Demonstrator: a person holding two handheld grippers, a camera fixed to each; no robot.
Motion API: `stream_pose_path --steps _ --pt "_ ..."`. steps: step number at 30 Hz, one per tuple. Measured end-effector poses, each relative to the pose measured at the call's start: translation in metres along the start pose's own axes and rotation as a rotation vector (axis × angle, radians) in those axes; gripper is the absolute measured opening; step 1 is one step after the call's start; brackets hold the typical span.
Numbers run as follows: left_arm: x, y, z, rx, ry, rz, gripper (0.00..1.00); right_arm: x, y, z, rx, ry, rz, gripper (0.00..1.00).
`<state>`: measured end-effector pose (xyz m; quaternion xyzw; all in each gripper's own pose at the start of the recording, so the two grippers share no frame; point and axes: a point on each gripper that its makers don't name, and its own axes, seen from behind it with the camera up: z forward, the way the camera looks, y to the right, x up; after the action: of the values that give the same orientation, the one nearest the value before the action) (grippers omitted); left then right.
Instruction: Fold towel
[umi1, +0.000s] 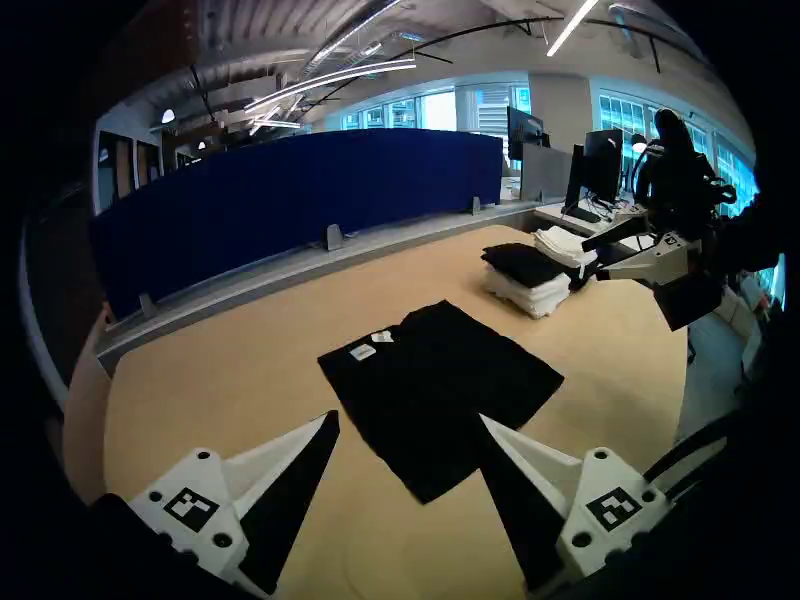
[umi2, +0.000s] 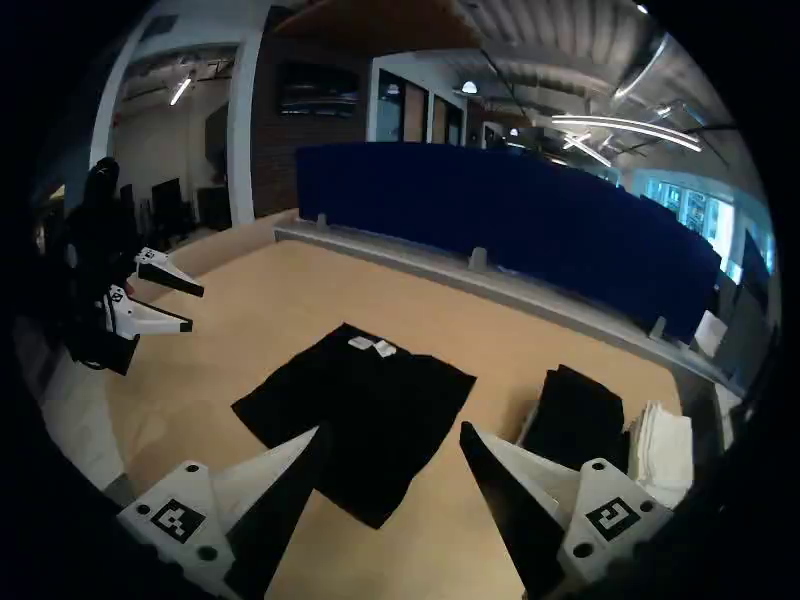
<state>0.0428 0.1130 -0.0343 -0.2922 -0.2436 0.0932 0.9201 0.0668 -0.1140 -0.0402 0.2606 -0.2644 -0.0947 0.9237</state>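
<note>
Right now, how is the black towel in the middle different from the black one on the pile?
The middle black towel lies spread flat; the pile's black towel is folded small. The middle towel rests on the bare table; the pile's towel sits on white towels. Both are black.

Flat black cloth towel (umi1: 440, 395): matt, soft-looking. Pale wood-look tabletop (umi1: 230, 390): smooth, low sheen. Long blue divider screen (umi1: 300, 200): matt fabric facing.
</note>
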Motion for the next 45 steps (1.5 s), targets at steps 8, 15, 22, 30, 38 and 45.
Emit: stream_pose_path --steps 8,15,22,30,38,45 --pt "-0.040 0.009 0.025 -0.043 -0.076 0.018 0.93 -0.047 -0.005 0.024 0.025 -0.087 -0.010 1.00" --pt "-0.073 0.021 0.047 -0.095 -0.149 0.023 0.94 -0.084 -0.008 0.041 0.043 -0.151 -0.029 1.00" --pt "-0.102 0.025 0.065 -0.116 -0.209 0.036 0.93 -0.115 -0.009 0.056 0.056 -0.204 -0.022 1.00" --pt "-0.126 0.026 0.074 -0.125 -0.267 0.034 0.93 -0.137 -0.012 0.066 0.071 -0.241 -0.025 1.00" --pt "-0.143 0.026 0.081 -0.125 -0.321 0.030 0.93 -0.154 -0.013 0.073 0.078 -0.264 -0.020 1.00" --pt "-0.149 0.028 0.083 -0.119 -0.342 0.016 0.93 -0.169 -0.015 0.074 0.086 -0.293 -0.018 0.99"
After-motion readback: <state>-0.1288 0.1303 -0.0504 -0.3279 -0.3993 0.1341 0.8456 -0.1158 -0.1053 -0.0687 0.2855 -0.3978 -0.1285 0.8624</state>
